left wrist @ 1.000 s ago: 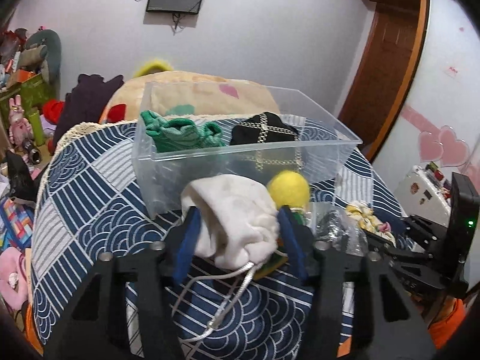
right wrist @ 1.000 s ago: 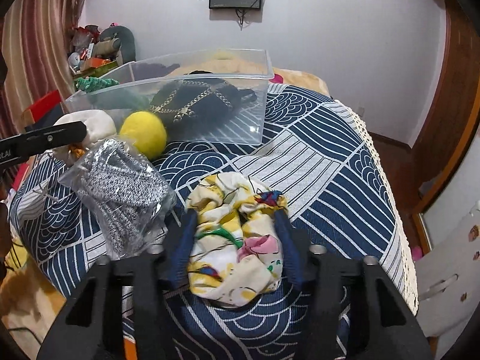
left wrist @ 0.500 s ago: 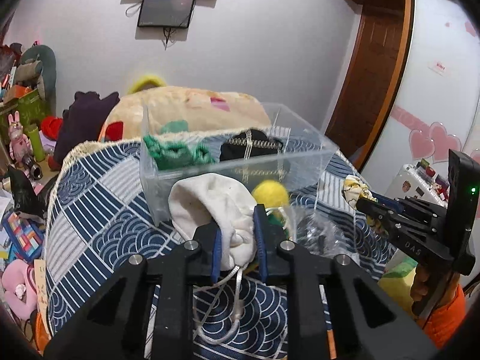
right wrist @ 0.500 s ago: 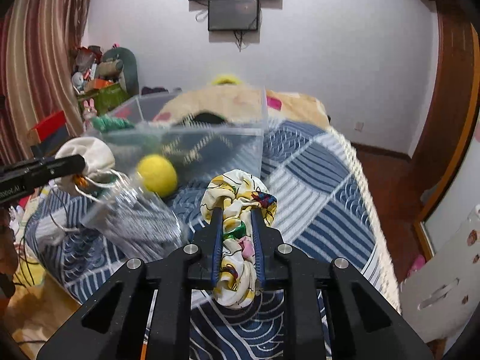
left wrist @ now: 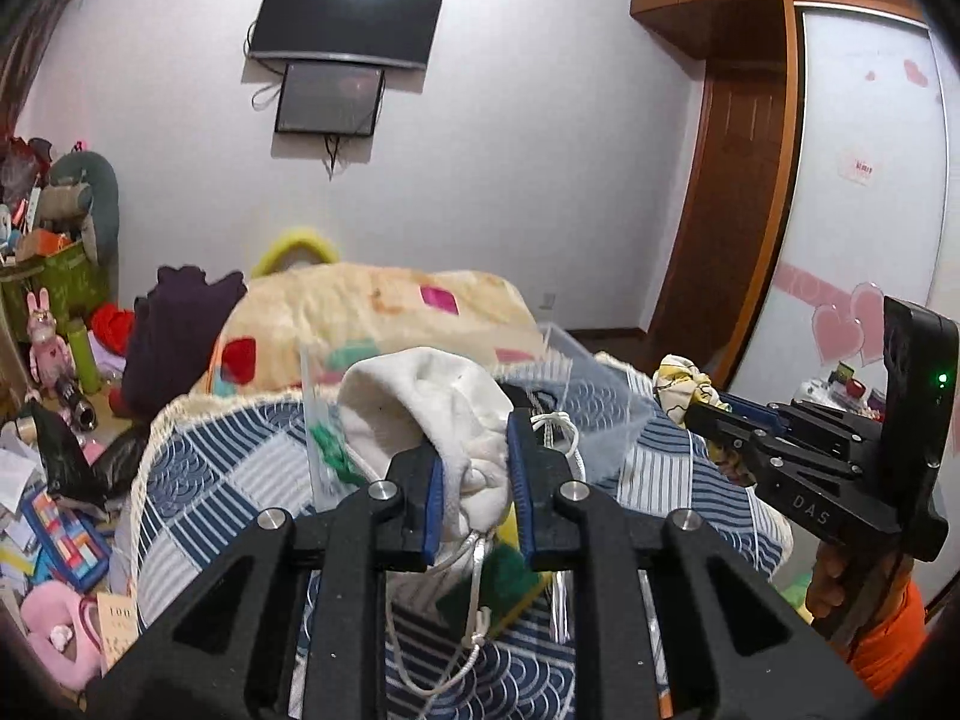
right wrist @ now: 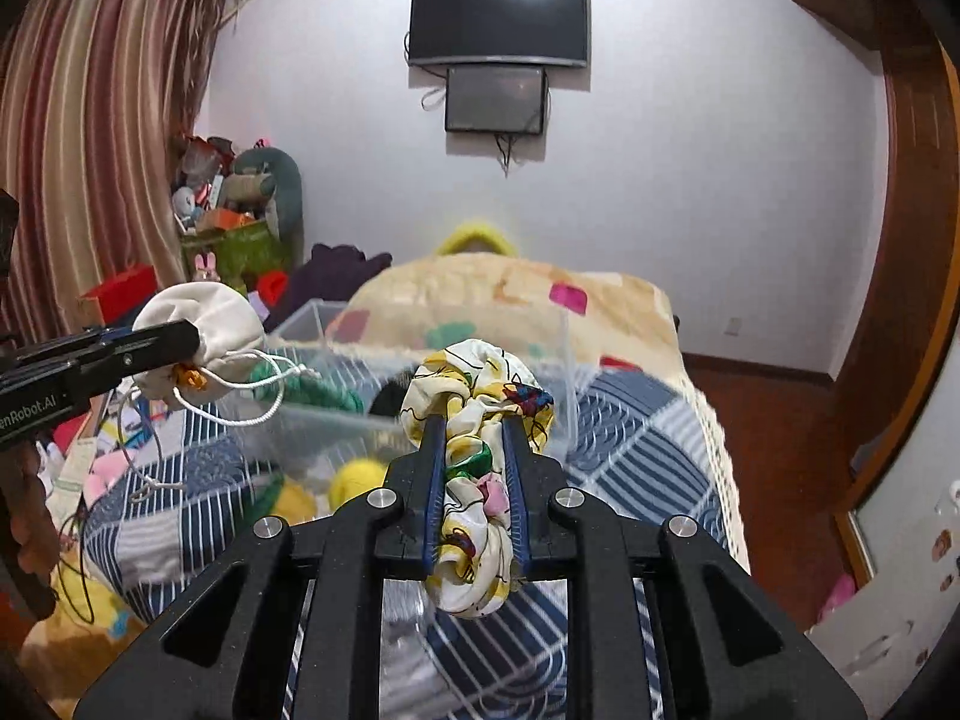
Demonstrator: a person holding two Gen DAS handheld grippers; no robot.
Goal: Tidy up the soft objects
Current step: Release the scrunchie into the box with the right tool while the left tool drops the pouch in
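Note:
My left gripper [left wrist: 477, 450] is shut on a white drawstring pouch [left wrist: 420, 414] and holds it in the air above the bed; the pouch also shows in the right wrist view [right wrist: 198, 336]. My right gripper [right wrist: 474, 438] is shut on a yellow patterned scrunchie [right wrist: 474, 396], also lifted; it shows in the left wrist view [left wrist: 684, 384] too. A clear plastic bin [right wrist: 420, 372] on the blue patterned bedspread [right wrist: 630, 438] holds a green knit item [right wrist: 324, 396] and a black item. A yellow ball [right wrist: 357, 480] lies in front of the bin.
A folded cream blanket [right wrist: 510, 294] lies behind the bin. Stuffed toys and clutter [right wrist: 240, 210] stand at the left wall. A clear bag lies under my right gripper. The bed's right edge [right wrist: 720, 450] drops to a wooden floor.
Both grippers closed on their items and lifted them off the bedspread. The views have risen and tilted up, so the bin sits lower and closer.

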